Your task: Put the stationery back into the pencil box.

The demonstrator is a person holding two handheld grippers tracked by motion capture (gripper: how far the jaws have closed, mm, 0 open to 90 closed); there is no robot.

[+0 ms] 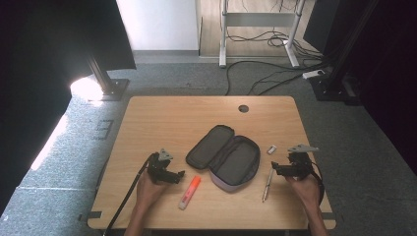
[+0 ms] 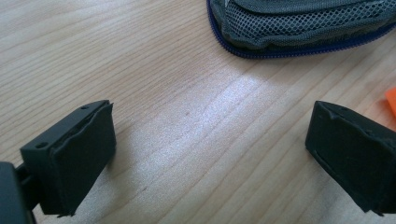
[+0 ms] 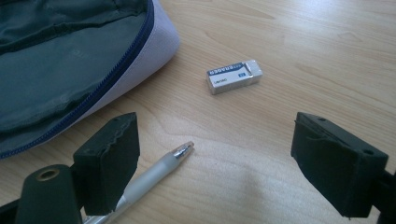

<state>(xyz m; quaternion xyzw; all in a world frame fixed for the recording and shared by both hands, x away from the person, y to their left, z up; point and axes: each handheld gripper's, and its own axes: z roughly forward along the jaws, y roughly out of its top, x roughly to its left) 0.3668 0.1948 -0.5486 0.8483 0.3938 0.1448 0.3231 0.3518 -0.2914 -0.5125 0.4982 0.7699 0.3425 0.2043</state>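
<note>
The pen (image 3: 154,175) lies on the table (image 1: 162,115) beside the open pencil case (image 1: 223,156), its tip showing between the right gripper (image 3: 215,161) fingers, which stand apart, apparently not touching it. The eraser (image 3: 234,76) lies beyond. The left gripper (image 2: 210,154) fingers stand apart over bare wood, near the highlighter (image 1: 190,192).

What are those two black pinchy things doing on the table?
A person holds a left gripper and a right gripper, both open and empty. Between them lies an unzipped pencil case. An orange highlighter, a pen and an eraser lie loose on the table; the right gripper is closest to the pen.
</note>
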